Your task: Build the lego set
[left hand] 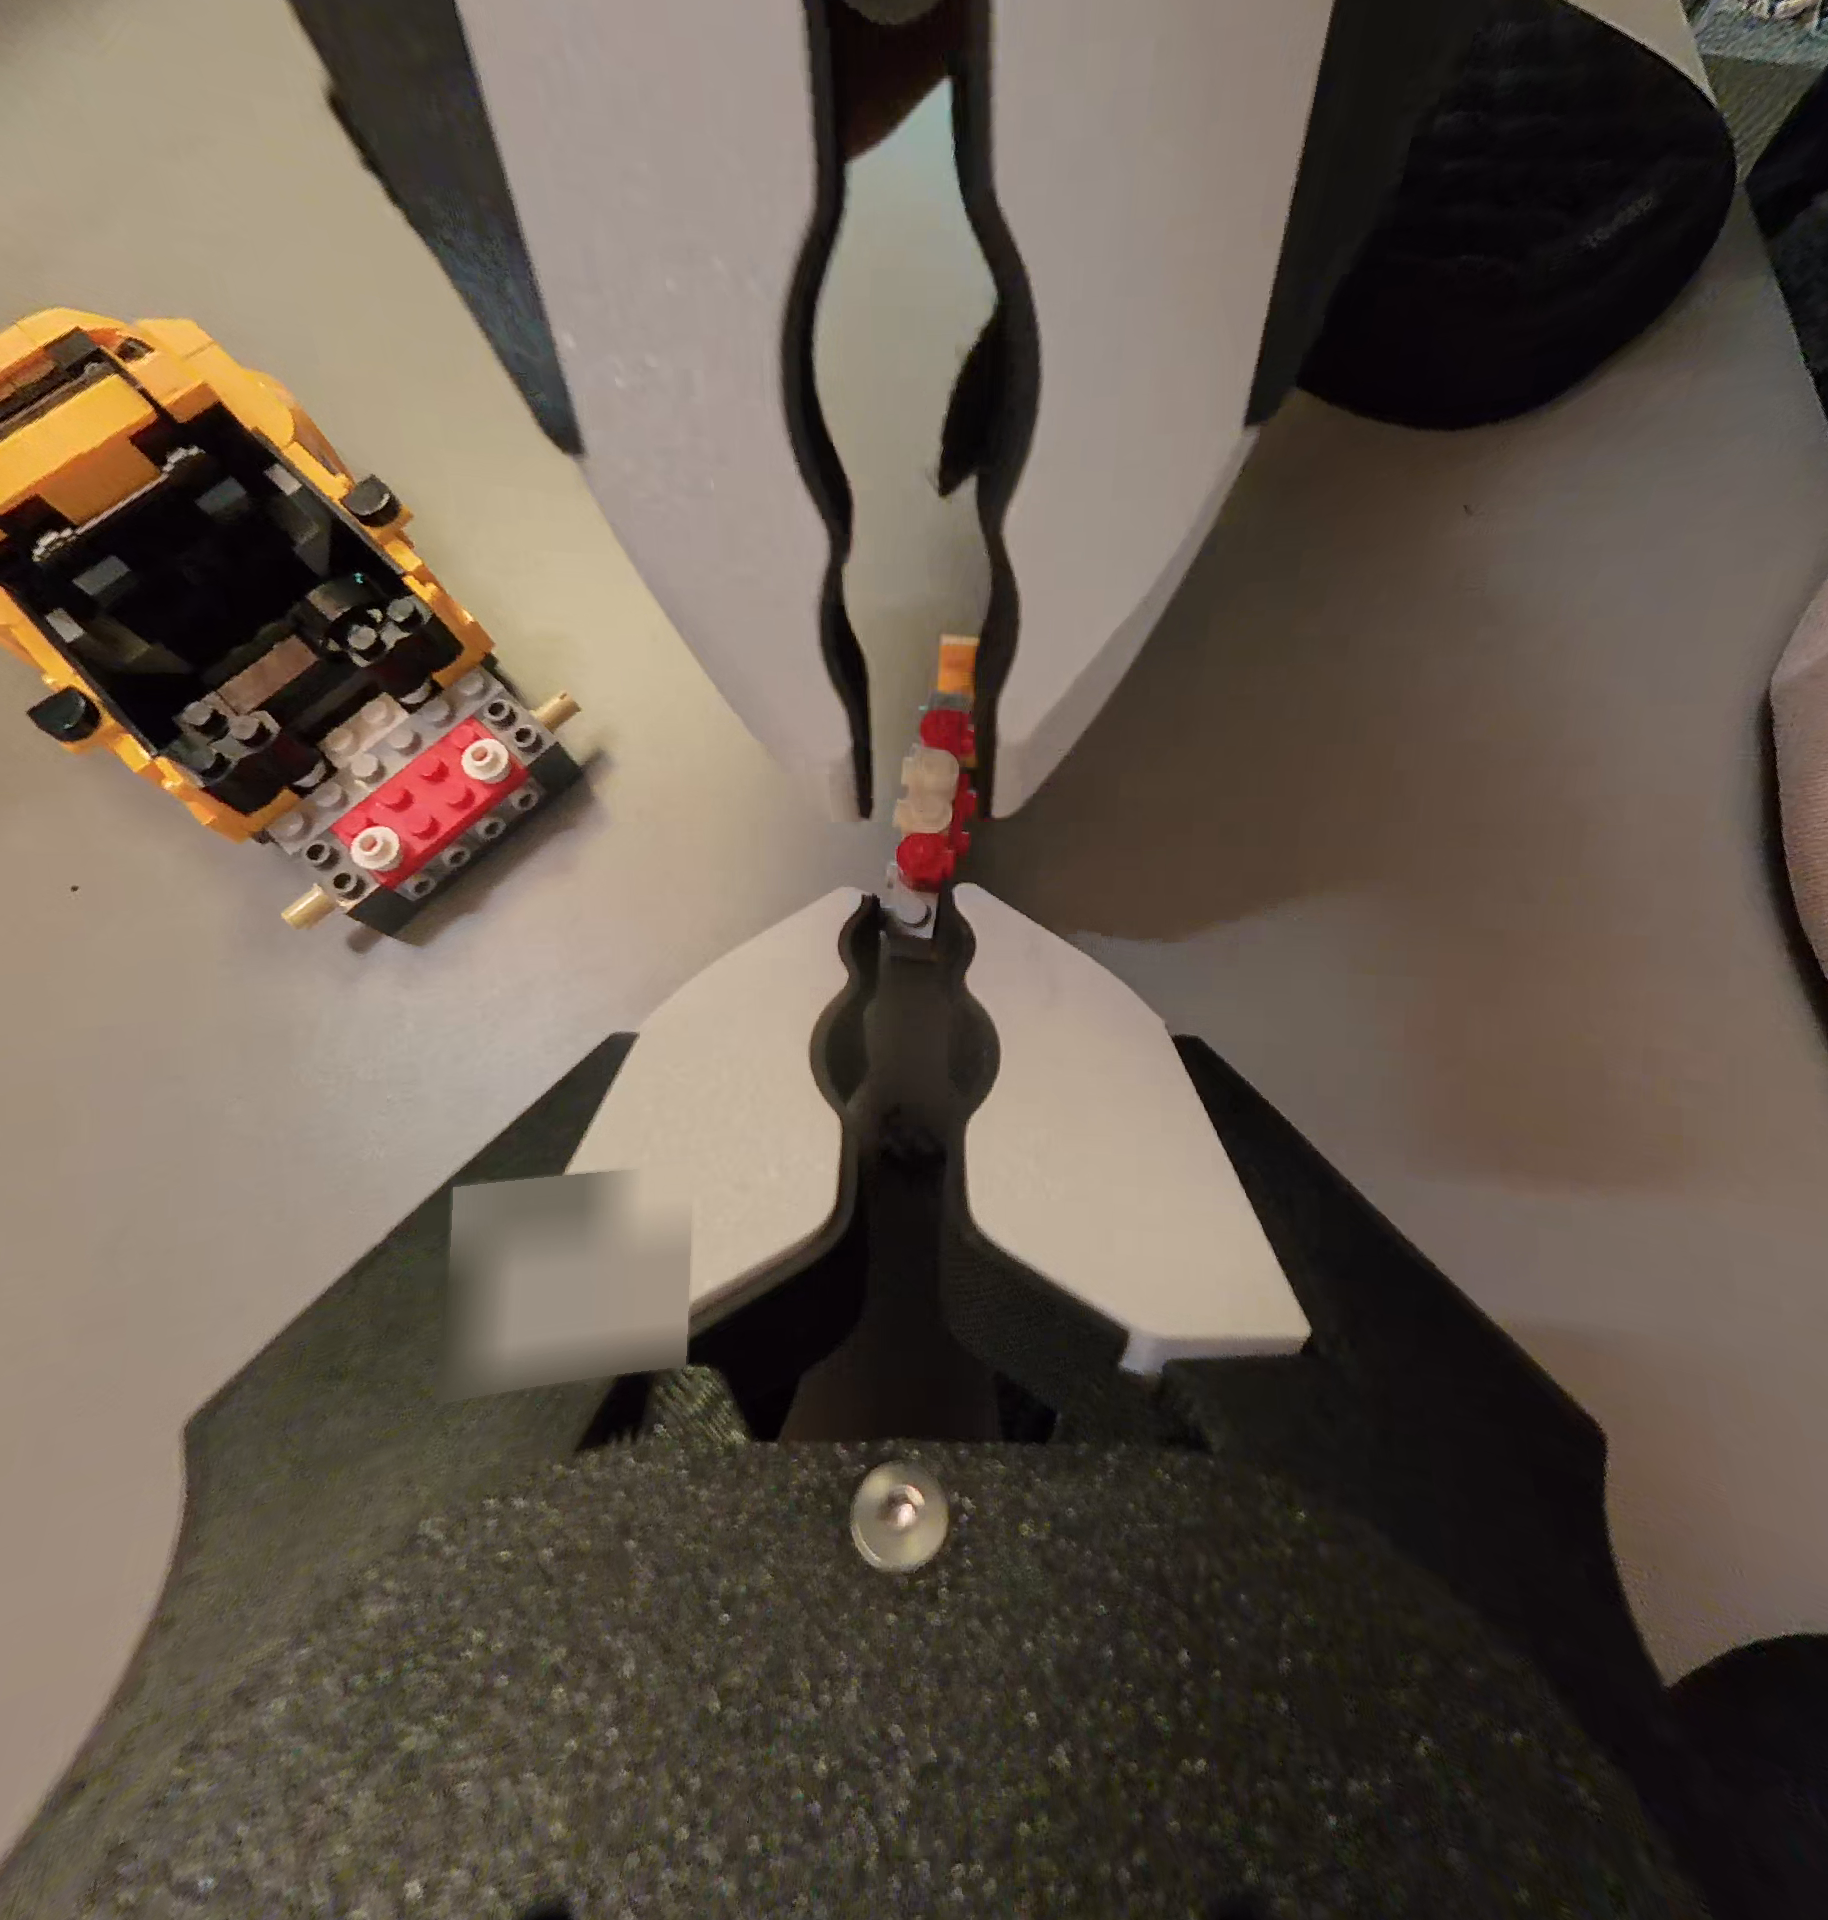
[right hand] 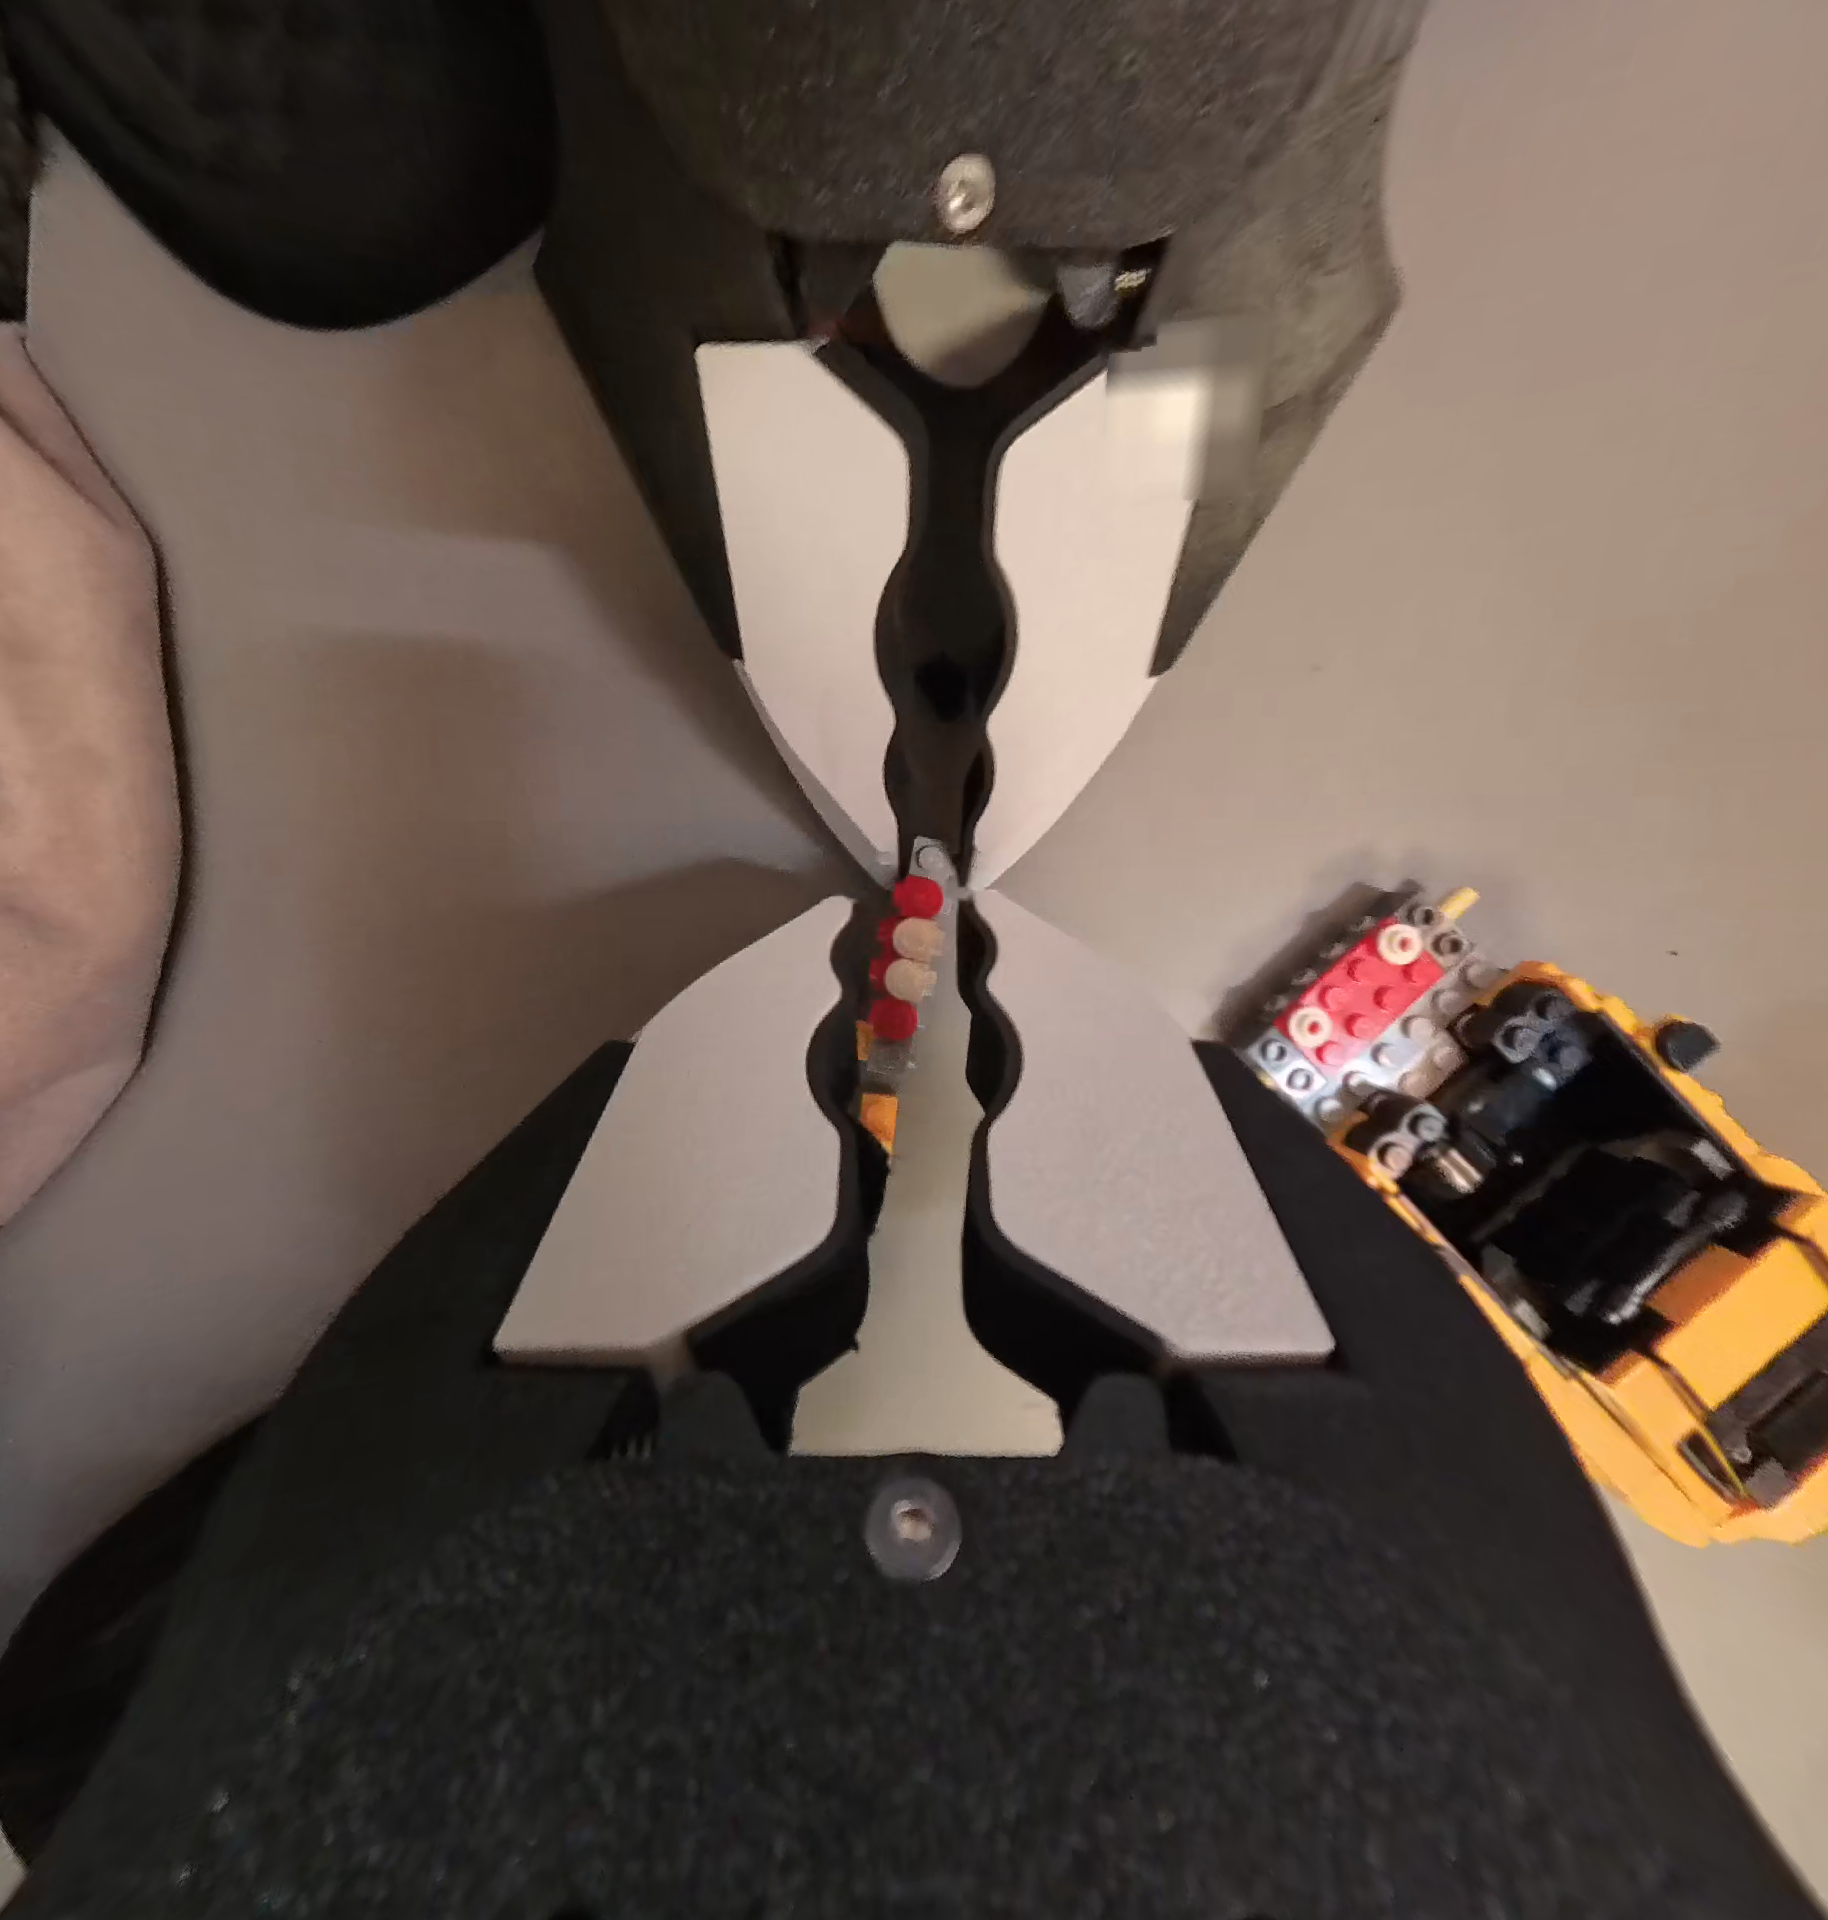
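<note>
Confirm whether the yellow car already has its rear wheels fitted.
No: the yellow car shows bare tan axle pins at its grey rear end, with no wheels on them.

Both wrist views look down, close, facing each other; shared: small brick strip, yellow car.

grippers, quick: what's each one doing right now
Left gripper: closed on one end of the small lego strip.
Right gripper: its fingers flank the strip's other end; grip cannot be told.

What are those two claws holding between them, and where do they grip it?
A small lego strip with red and clear studs. The left gripper pinches its grey end; the right gripper, facing it, appears to clamp the other, orange end.
</note>
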`<state>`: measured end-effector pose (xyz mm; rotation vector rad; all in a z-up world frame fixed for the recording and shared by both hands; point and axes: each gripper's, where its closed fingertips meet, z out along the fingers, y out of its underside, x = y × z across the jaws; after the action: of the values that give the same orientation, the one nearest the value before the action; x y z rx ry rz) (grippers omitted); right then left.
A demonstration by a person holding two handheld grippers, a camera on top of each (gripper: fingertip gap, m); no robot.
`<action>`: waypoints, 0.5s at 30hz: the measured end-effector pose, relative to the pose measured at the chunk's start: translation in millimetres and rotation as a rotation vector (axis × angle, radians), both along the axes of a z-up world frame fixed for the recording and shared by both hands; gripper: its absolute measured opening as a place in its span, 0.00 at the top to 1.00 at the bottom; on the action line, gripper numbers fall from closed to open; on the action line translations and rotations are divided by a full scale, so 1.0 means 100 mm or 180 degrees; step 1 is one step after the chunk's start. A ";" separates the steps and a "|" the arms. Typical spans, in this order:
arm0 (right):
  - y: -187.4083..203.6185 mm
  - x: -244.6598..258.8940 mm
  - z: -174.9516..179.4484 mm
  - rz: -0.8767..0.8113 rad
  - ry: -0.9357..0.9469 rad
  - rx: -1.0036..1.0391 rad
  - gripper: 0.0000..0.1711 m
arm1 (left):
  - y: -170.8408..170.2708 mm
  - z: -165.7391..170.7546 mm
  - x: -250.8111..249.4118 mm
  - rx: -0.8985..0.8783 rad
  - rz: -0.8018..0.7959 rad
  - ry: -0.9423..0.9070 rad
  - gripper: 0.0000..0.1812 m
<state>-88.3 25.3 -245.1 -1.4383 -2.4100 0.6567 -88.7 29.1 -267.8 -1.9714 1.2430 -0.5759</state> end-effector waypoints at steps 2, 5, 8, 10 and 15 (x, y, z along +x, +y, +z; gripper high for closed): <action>-0.01 -0.01 -0.05 0.0042 -0.0014 0.0052 0.91 | 0.00 0.00 0.00 0.0000 0.0000 0.0000 0.94; -0.01 -0.04 -0.07 0.0001 -0.0028 0.0036 0.95 | 0.00 0.00 0.00 0.0004 -0.0002 0.0003 0.94; 0.00 -0.05 -0.08 -0.0025 -0.0069 0.0004 0.97 | -0.01 0.00 0.00 0.0003 -0.0003 0.0004 0.94; 0.00 -0.04 -0.09 -0.0056 -0.0090 -0.0032 0.97 | -0.01 0.00 0.00 0.0001 -0.0004 0.0003 0.94; 0.00 -0.05 -0.09 -0.0071 -0.0245 -0.0090 0.98 | -0.01 0.00 0.00 -0.0013 -0.0008 -0.0001 0.94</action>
<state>-93.1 25.3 -254.0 -1.5262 -2.4481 0.6443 -88.6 28.5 -267.8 -1.9734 1.2452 -0.5804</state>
